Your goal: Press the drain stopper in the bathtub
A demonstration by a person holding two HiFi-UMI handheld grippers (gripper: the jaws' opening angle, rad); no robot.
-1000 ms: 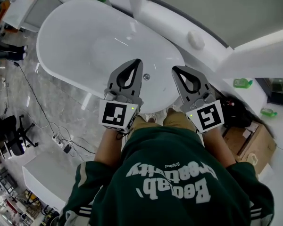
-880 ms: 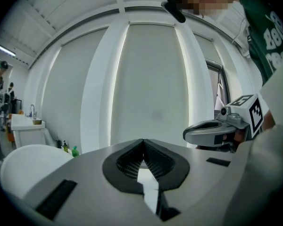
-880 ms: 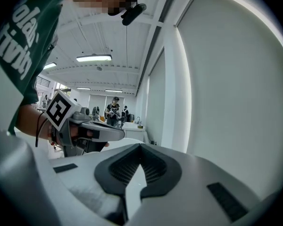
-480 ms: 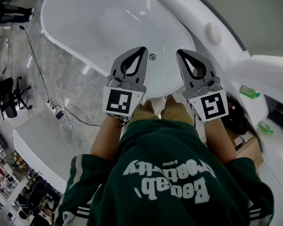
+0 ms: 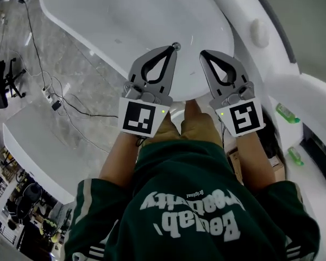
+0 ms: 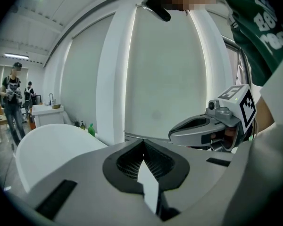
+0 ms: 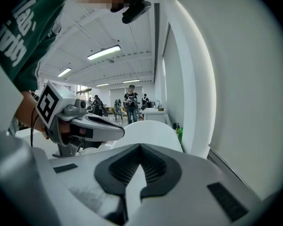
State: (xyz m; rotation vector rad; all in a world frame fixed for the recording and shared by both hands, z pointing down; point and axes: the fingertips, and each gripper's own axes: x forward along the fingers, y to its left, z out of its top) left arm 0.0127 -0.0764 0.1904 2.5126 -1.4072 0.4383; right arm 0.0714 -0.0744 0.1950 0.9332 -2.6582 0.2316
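1. Both tools hang over the near end of the bathtub (image 5: pixel 98 15). The left gripper (image 5: pixel 172 50) has its jaws pressed together on nothing, and the right gripper (image 5: pixel 203 54) is closed and empty too.
2. The drain stopper (image 5: pixel 176 45) sits inside the tub, right by the left tip from above. I can't tell whether they touch.
3. It's a small, shiny target, and an off-centre push could skid onto the glossy enamel.
4. The left tip crowds the stopper, so the aim may drift.
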